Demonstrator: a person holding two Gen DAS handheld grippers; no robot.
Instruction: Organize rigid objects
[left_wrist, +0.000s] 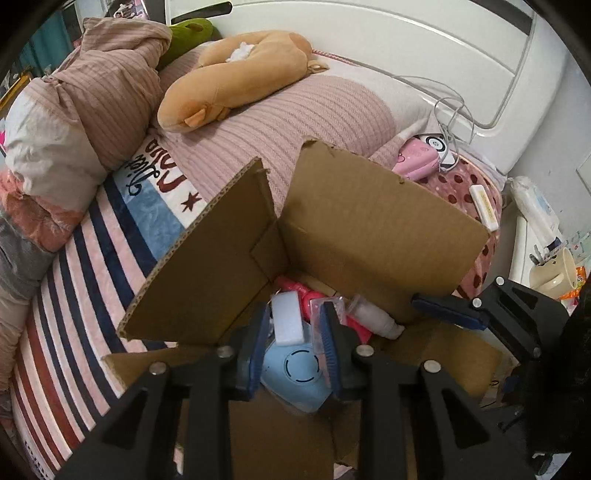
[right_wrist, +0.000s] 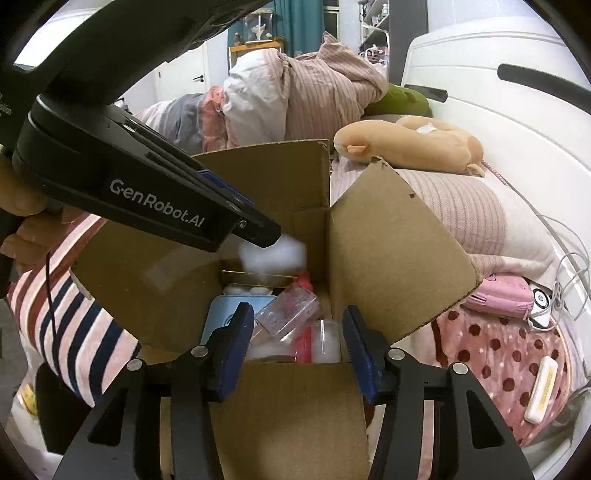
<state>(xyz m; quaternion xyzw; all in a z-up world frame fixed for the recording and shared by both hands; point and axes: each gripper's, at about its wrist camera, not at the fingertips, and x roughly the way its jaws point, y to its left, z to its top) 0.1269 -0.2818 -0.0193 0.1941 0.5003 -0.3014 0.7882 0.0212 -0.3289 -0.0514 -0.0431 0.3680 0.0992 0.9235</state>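
Note:
An open cardboard box (left_wrist: 369, 225) stands on the bed with its flaps up; it also shows in the right wrist view (right_wrist: 388, 258). Inside lie a light blue device (left_wrist: 295, 380), a pink item (left_wrist: 317, 299), a clear plastic case (right_wrist: 288, 306) and a white bottle (left_wrist: 376, 317). My left gripper (left_wrist: 293, 328) is over the box, its jaws apart, with a white block (left_wrist: 290, 319) between them; the block looks blurred in the right wrist view (right_wrist: 275, 253). My right gripper (right_wrist: 295, 347) is open and empty above the box's near flap.
A tan plush toy (left_wrist: 236, 77) and bunched bedding (left_wrist: 81, 107) lie at the head of the bed. A pink case (left_wrist: 417, 158), white cables (left_wrist: 450, 110) and a white bar (left_wrist: 484, 206) lie to the right of the box. A bedside stand with a cup (left_wrist: 550, 273) is at far right.

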